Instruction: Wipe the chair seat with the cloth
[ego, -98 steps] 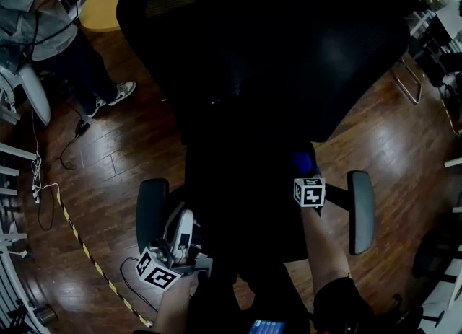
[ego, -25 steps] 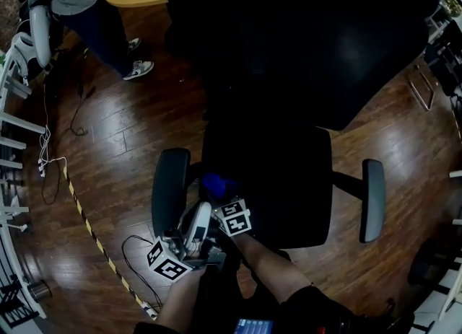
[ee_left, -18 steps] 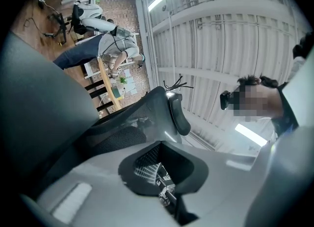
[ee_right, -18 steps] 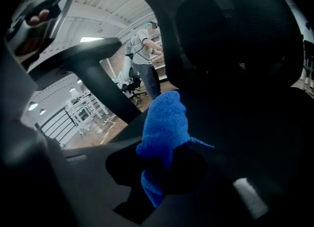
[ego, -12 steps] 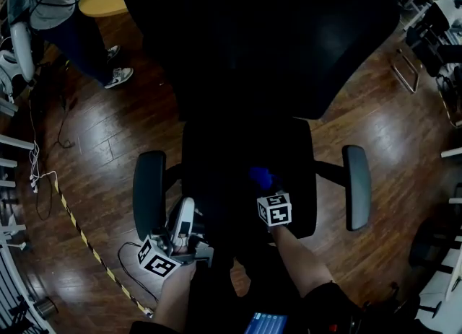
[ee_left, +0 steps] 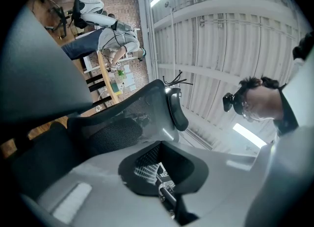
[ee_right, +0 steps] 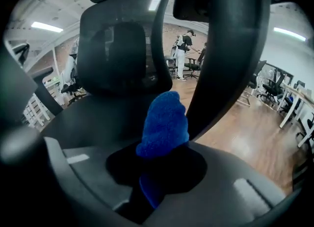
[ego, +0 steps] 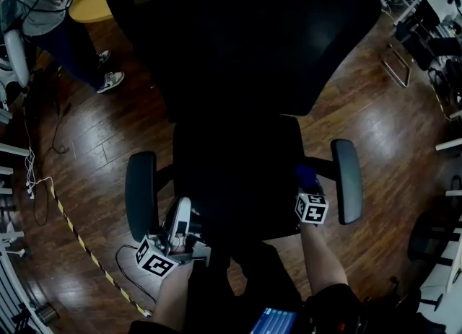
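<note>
Dark wood flooring [ego: 79, 159] is surrounding a black office chair [ego: 245, 44] as two hand-held grippers are working over its chair seat [ego: 238, 181]. The right gripper [ego: 308, 190] is pinching a blue cloth [ee_right: 164, 123] in its jaws, with the fabric bunching into a peak beyond them. It is holding the cloth at the seat's right front edge, just beside the right armrest [ego: 346, 181]. In the dim overhead view the cloth appears to be touching the seat, though that is hard to confirm. The left gripper [ego: 178, 217], jaws pressed together on nothing, is hanging off the seat's left front corner near the left armrest [ego: 141, 195] and pointing up toward the ceiling [ee_left: 221, 35].

Trouble is likely waiting at that right edge. A stroke carrying further outward is risking the cloth sliding off the seat or the gripper knocking the armrest. With so little fabric bunching at the tip, a hard press is also risking the jaws rubbing the seat instead of the cloth. And with nothing steadying it, the chair could be swivelling away under a sideways push.
</note>
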